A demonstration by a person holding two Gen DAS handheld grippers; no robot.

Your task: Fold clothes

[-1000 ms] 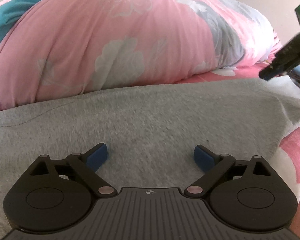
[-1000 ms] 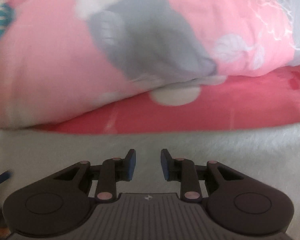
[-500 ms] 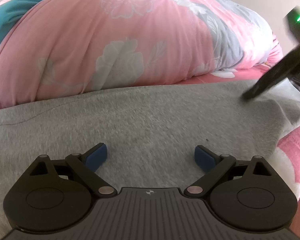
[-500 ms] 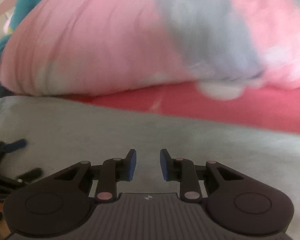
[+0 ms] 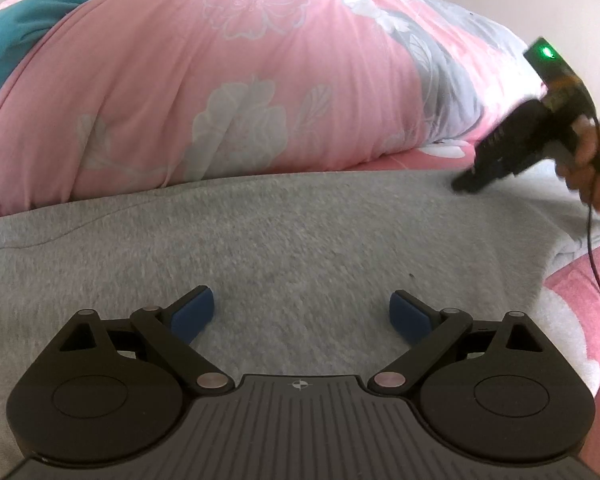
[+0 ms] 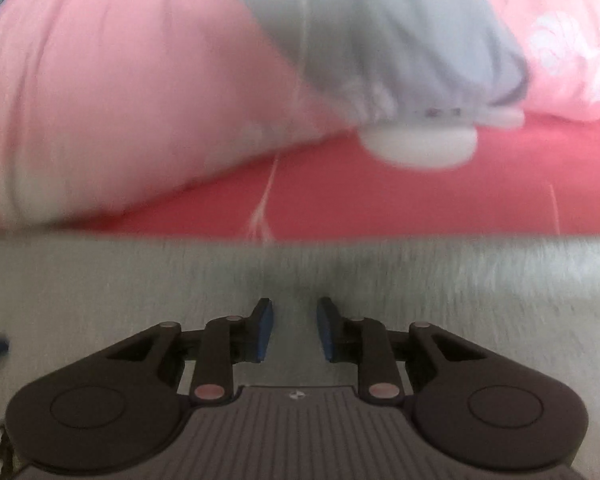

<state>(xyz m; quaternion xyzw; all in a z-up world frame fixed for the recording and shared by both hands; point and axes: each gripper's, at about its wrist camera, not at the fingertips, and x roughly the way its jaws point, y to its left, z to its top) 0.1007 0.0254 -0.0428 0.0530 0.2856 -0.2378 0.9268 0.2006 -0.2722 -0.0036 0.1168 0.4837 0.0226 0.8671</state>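
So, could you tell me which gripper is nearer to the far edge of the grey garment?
Right. The right gripper hangs just short of the grey garment's far edge; the left gripper sits over its nearer middle.

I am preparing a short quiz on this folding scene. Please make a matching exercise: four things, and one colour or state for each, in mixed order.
Things:
1. garment
2. quilt
3. left claw
4. right claw

States:
a. pink, flowered
b. jaws wide apart
c. grey, spread flat
d. narrow gap, holding nothing

Pairs: 1-c, 2-a, 3-b, 4-d
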